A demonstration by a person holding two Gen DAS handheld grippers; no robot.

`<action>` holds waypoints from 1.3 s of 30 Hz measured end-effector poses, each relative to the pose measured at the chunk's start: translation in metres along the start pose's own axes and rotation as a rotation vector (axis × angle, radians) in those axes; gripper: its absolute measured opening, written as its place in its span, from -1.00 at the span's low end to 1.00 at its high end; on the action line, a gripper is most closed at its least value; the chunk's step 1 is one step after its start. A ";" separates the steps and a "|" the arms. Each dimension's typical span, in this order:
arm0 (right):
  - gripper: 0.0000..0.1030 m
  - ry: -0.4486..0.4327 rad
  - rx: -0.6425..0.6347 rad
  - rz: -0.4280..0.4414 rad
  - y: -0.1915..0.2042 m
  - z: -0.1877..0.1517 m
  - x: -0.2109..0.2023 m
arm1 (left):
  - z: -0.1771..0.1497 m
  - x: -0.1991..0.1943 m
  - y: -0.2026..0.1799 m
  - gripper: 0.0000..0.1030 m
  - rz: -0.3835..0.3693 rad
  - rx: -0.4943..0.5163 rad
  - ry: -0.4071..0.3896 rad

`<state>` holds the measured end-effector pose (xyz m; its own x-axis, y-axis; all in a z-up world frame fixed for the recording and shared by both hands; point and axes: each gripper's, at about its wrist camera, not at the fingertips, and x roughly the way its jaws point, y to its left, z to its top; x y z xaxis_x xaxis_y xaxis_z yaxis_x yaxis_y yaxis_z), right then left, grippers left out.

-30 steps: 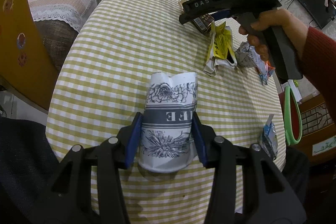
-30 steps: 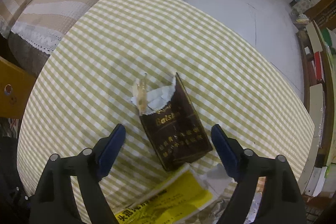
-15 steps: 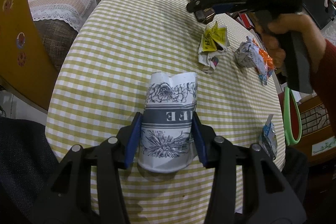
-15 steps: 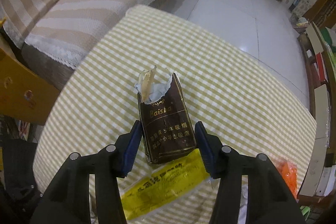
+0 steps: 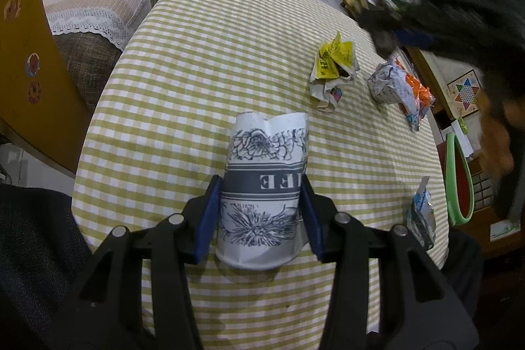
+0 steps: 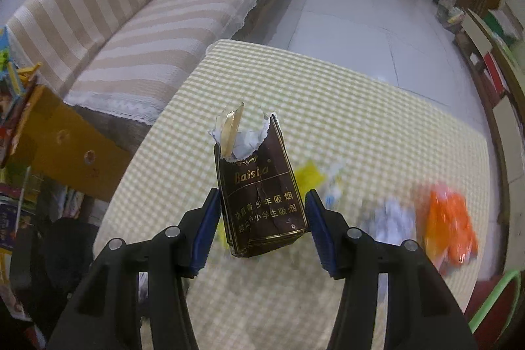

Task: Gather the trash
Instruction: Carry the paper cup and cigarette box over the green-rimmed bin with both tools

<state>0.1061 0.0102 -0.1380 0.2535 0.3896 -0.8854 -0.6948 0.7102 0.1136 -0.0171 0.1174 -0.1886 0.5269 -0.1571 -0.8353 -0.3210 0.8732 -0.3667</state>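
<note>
My left gripper [image 5: 261,212] is shut on a crumpled white paper cup [image 5: 265,182] with grey flower print, held just above the checked tablecloth [image 5: 210,54]. My right gripper [image 6: 262,218] is shut on a torn dark brown cigarette pack [image 6: 259,189] and holds it well above the table; it shows blurred at the upper right of the left wrist view [image 5: 387,18]. On the table lie a yellow crumpled wrapper [image 5: 333,64], a white and orange wrapper [image 5: 398,87] and a silver-blue wrapper [image 5: 421,218].
A striped sofa [image 6: 157,18] stands beyond the table's far left edge. A wooden chair back [image 5: 23,48] is at the left. A bin with a green rim [image 5: 459,179] stands off the table's right edge, also in the right wrist view [image 6: 492,300].
My right gripper closed on the cigarette pack and lifted it off the table, rising up and to the right. My left gripper has stayed still with the cup.
</note>
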 end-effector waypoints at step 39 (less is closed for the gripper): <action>0.46 0.106 0.221 -0.068 -0.030 -0.126 -0.007 | -0.001 -0.001 -0.006 -0.14 0.052 0.023 -0.005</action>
<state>0.0403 -0.0878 -0.1926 0.2150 0.2811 -0.9353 -0.5116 0.8482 0.1374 -0.0168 0.1120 -0.1858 0.5140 -0.1090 -0.8508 -0.3302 0.8903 -0.3136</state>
